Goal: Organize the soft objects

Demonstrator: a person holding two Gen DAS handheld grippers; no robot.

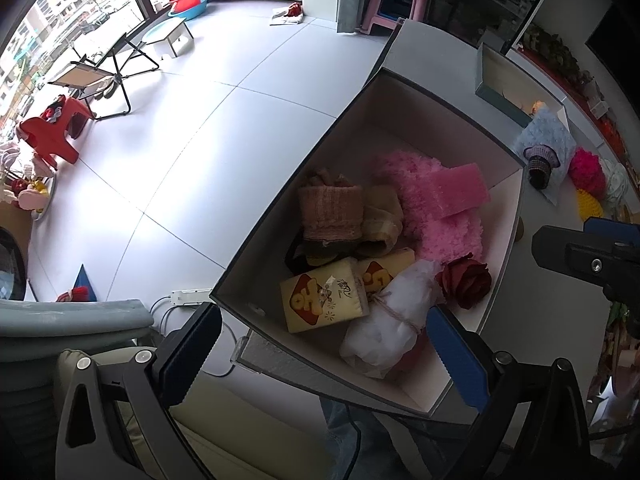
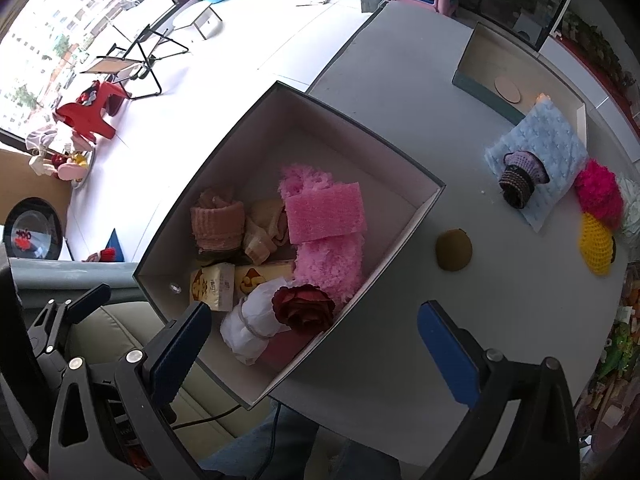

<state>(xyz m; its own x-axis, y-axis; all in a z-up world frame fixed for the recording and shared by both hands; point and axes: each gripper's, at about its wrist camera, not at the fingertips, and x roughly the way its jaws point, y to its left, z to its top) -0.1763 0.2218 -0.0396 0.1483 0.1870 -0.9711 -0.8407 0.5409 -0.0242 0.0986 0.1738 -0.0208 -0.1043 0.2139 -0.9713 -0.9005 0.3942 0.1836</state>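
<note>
I see a big box [image 2: 430,196] sitting on the white counter [image 2: 420,320], hanging a bit over its near edge. Inside the box are soft things: a fluffy pink cloth [image 2: 330,260] with a pink sponge [image 2: 326,216] on top of it, rolled brown socks [image 2: 218,226], two yellow tissue packs [image 1: 322,300], a white bundle [image 2: 250,328] tied with string and a dark red rose [image 2: 304,308] lying on the bundle.

My left gripper [image 1: 324,356] is spread wide over the near end of the box and holds nothing. My right gripper [image 2: 316,344] is spread wide too, at the near corner of the box, and it is empty.

The right camera shows more of the counter beside the box. There I see a brown round thing [image 2: 454,250] just beside the box. Farther from the box lies a blue cloth [image 2: 550,140] with a purple knit cupcake [image 2: 522,178] on it, and near that a bright pink puff [image 2: 598,194] and a yellow knit piece [image 2: 596,246]. The left camera hides the yellow piece mostly, but it shows my right gripper from the side.
</note>
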